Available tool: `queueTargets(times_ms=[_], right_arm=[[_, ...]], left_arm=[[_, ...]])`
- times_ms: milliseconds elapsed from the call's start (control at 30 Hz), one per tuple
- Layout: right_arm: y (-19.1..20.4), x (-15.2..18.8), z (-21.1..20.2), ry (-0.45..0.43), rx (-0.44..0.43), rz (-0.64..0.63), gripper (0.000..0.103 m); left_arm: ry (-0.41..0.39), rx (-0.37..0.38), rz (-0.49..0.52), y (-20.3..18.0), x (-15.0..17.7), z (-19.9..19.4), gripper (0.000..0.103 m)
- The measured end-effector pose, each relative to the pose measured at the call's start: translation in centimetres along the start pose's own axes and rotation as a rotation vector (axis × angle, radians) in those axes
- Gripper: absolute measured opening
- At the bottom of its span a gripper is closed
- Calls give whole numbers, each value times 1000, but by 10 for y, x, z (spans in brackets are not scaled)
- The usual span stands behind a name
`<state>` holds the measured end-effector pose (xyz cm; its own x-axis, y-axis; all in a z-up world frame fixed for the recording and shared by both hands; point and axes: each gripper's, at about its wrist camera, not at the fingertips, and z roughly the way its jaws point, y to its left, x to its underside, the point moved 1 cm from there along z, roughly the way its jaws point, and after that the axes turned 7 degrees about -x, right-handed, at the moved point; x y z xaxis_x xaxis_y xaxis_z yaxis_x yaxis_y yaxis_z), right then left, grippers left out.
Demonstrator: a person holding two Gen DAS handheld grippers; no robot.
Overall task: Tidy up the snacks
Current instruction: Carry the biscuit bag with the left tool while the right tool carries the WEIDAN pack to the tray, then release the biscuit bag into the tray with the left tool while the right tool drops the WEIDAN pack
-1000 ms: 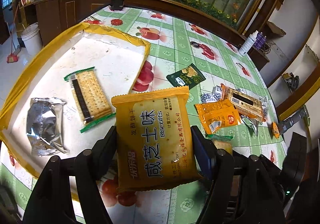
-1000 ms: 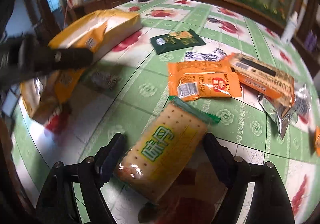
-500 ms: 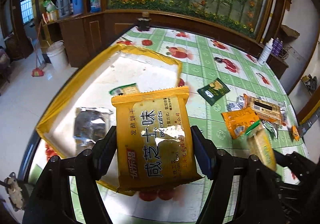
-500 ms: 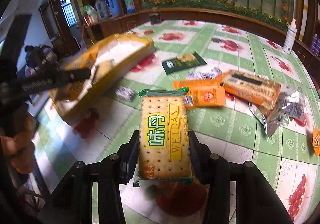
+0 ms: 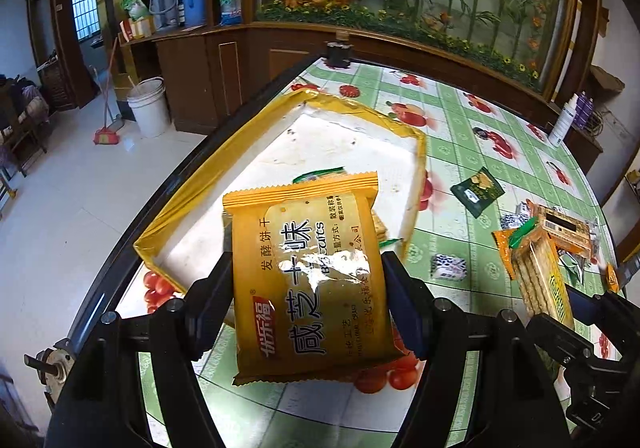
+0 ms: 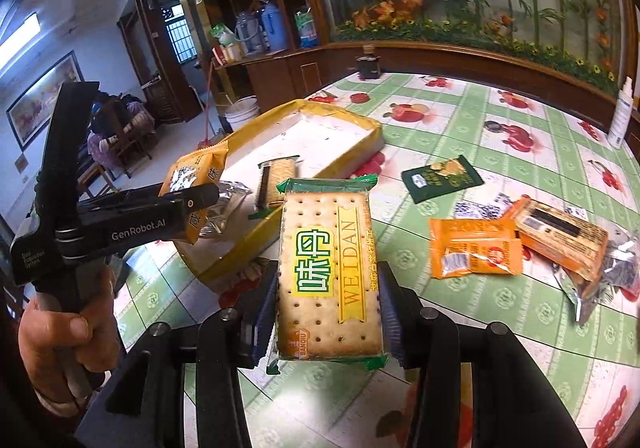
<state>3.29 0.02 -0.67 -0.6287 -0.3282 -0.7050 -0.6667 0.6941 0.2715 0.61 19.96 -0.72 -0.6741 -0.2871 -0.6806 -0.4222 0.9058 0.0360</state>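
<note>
Left gripper (image 5: 308,300) fingers clamp a yellow biscuit bag (image 5: 308,280); right gripper (image 6: 326,312) fingers pinch a cracker pack (image 6: 326,272) above the table (image 6: 520,312).

Two grippers are showing: the left gripper (image 5: 308,300) and the right gripper (image 6: 328,308). Each is carrying one packet: one yellow biscuit packet (image 5: 308,276) and one green-edged cracker packet (image 6: 326,280). One yellow-rimmed tray (image 6: 240,248) is sitting on the one table (image 6: 500,312), holding two packets: one cracker packet (image 6: 276,178) and one silver packet (image 6: 226,204). Loose on the cloth are lying one dark green packet (image 6: 442,178), two orange packets (image 6: 474,252) (the second (image 6: 560,238) is boxier) and one small patterned packet (image 5: 448,267). One hand (image 6: 68,336) is showing.
</note>
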Motion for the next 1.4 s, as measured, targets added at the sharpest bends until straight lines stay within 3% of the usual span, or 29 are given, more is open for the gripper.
queueTargets(times_ms=[467, 967, 1200, 1400], right_arm=[[20, -21, 42, 35, -71, -30, 47], [23, -82, 97, 26, -119, -67, 47], [19, -96, 152, 89, -124, -73, 47], [20, -89, 180, 142, -115, -78, 47]], left_arm=[[41, -39, -52, 28, 0, 22, 71], [65, -69, -61, 39, -22, 48, 71], [95, -71, -44, 38, -20, 58, 71], [99, -83, -34, 38, -20, 56, 71]])
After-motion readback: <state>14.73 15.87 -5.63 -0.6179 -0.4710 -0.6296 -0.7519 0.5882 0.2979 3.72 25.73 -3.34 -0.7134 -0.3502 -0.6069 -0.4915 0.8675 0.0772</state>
